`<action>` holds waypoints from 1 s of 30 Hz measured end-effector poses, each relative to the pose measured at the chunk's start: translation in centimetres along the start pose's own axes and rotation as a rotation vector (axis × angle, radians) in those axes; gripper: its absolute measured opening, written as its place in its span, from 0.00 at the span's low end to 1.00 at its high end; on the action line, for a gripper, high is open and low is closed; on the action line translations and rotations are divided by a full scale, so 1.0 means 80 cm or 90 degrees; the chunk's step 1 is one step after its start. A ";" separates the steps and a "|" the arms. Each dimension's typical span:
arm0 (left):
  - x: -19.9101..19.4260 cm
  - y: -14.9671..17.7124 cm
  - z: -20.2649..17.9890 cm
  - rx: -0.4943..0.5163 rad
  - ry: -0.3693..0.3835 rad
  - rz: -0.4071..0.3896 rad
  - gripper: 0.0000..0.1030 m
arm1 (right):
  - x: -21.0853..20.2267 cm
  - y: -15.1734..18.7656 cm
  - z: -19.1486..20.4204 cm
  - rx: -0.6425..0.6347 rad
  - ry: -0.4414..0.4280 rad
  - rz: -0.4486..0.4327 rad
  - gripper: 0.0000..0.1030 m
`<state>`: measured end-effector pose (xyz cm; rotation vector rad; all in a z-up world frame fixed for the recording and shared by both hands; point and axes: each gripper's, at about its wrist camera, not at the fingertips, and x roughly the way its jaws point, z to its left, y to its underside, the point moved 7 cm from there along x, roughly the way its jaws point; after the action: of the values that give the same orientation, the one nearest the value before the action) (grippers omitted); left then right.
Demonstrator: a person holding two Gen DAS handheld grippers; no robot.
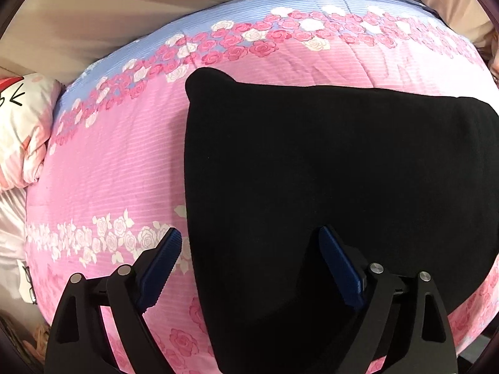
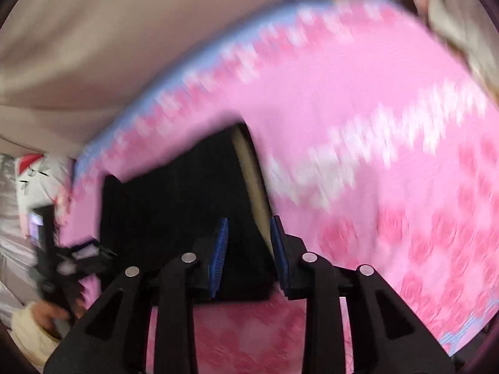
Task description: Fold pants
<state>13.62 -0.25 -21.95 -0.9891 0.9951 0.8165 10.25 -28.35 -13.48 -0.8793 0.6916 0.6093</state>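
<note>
The black pants (image 1: 327, 187) lie folded into a broad flat block on the pink rose-print quilt (image 1: 118, 168). My left gripper (image 1: 249, 237) is open and empty, hovering over the block's near left edge, one finger over the quilt and one over the cloth. In the blurred right wrist view the pants (image 2: 174, 199) show a pale inner band (image 2: 249, 174) along their right edge. My right gripper (image 2: 248, 227) is open with a narrower gap, above the pants' near right corner; nothing shows between the pads.
A white and pink cartoon pillow (image 1: 21, 124) lies at the quilt's left end. Beige curtain cloth (image 1: 109, 9) hangs behind the bed. The other gripper and the hand holding it (image 2: 53, 268) show at the left of the right wrist view.
</note>
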 end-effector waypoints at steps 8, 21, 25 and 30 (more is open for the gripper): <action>-0.001 0.001 -0.004 0.021 -0.003 -0.015 0.85 | 0.100 0.024 0.029 -0.070 0.010 0.071 0.22; -0.024 0.022 -0.009 0.059 -0.002 -0.025 0.84 | 0.093 -0.036 0.030 0.024 0.007 0.061 0.17; -0.021 0.049 -0.004 0.060 0.001 -0.013 0.85 | 0.092 -0.042 0.123 -0.089 -0.079 0.074 0.17; -0.023 0.071 0.003 0.042 0.022 0.012 0.85 | 0.162 -0.005 0.247 -0.226 -0.141 0.179 0.17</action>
<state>7.99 1.74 -21.78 -0.9416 1.0565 0.7790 24.33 -9.39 -14.13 -1.0292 0.5152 1.0887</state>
